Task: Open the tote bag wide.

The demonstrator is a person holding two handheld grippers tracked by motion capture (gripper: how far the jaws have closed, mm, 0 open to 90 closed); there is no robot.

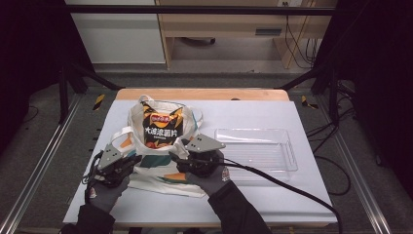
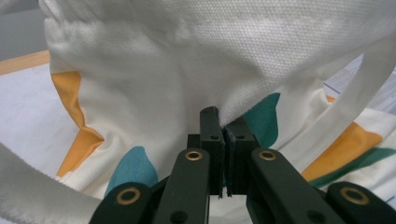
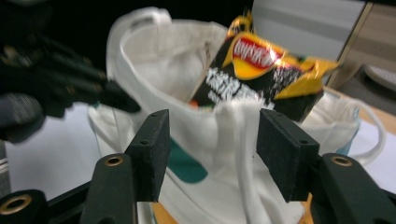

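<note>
High view: tote bag (image 1: 160, 146) lies flat mid-table (image 1: 253, 117), mouth and long axis pointing away from the person, chip bag (image 1: 162, 127) poking out of the mouth, clear tray (image 1: 258, 148) to its right. Left gripper view: left gripper (image 2: 223, 135) has its jaws clamped on a fold of bag cloth, so I'd keep that pinch firm as the anchor. Right gripper view: right gripper (image 3: 212, 154) jaws stand apart, straddling the bag rim and strap; best to bite the rim squarely before lifting the mouth.
</note>
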